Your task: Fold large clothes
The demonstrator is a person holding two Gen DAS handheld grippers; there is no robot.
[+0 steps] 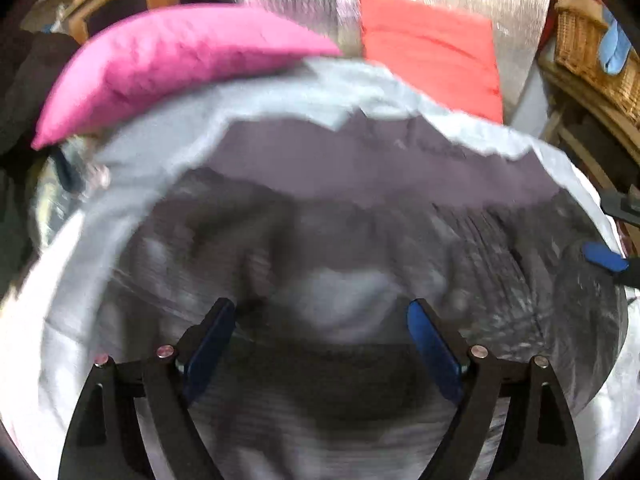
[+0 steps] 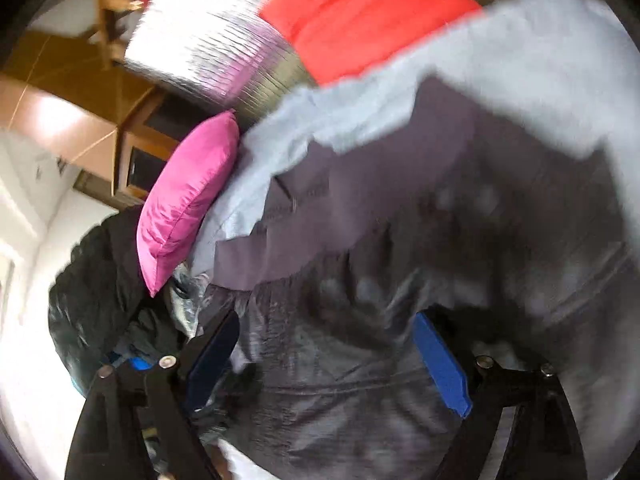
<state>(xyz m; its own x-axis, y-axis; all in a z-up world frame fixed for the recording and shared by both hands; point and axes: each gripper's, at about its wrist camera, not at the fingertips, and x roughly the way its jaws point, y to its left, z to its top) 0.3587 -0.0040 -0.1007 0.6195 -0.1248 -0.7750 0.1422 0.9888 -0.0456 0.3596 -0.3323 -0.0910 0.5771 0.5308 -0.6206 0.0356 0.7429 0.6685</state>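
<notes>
A large dark grey garment (image 1: 360, 208) lies spread on a pale grey sheet (image 1: 160, 152); its upper part is plain purple-grey, its lower part darker and creased. My left gripper (image 1: 320, 312) is open just above the cloth, holding nothing. The right gripper's blue pad (image 1: 604, 258) shows at the right edge of the left wrist view. In the right wrist view the garment (image 2: 400, 260) fills the middle and my right gripper (image 2: 324, 332) is open over it, empty. Both views are blurred.
A pink pillow (image 1: 168, 64) and an orange-red pillow (image 1: 432, 48) lie at the head of the bed against a silvery headboard (image 1: 304, 4). A wicker basket (image 1: 592, 52) stands right. A dark shiny jacket (image 2: 96, 288) lies left of the pink pillow (image 2: 184, 200).
</notes>
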